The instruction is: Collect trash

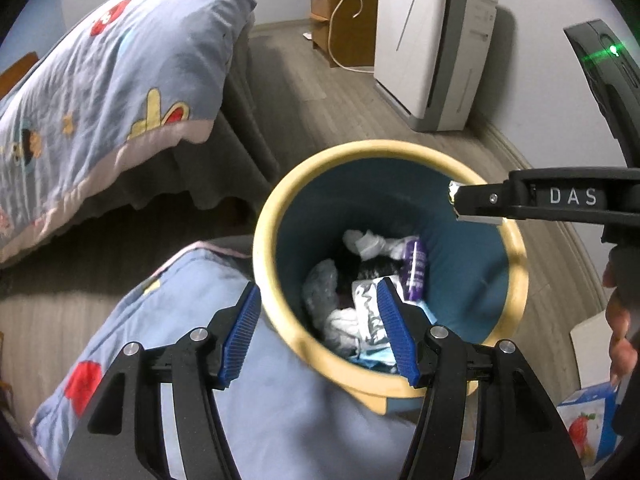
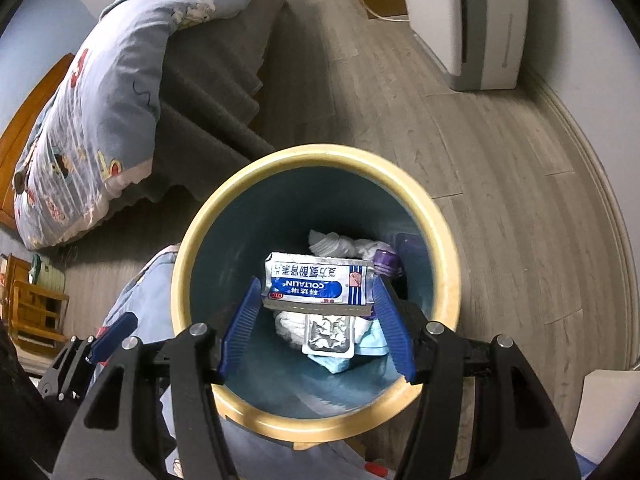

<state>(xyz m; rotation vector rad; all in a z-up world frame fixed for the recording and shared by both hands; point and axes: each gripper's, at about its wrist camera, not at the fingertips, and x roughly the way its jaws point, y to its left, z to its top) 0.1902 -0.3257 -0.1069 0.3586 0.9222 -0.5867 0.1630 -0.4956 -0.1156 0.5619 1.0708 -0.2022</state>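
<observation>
A round bin with a yellow rim [image 1: 260, 240] [image 2: 320, 155] and blue inside stands on the floor beside a blue quilt. It holds crumpled tissues [image 1: 370, 242], a purple wrapper [image 1: 414, 266], a foil blister [image 2: 328, 334] and other scraps. My right gripper [image 2: 316, 292] hovers over the bin's mouth, shut on a white and blue medicine pack [image 2: 320, 284]. From the left wrist, that gripper [image 1: 456, 200] comes in from the right with the pack's foil edge [image 1: 453, 190] at its tip. My left gripper [image 1: 317, 296] is open astride the bin's near rim, with one pad inside and one outside.
A bed with a blue cartoon quilt [image 1: 100, 92] and grey skirt lies to the left. A white air purifier [image 1: 432, 48] and a wooden cabinet [image 1: 344, 16] stand by the far wall. A strawberry-printed carton [image 1: 588, 428] sits at lower right under a person's hand [image 1: 620, 332].
</observation>
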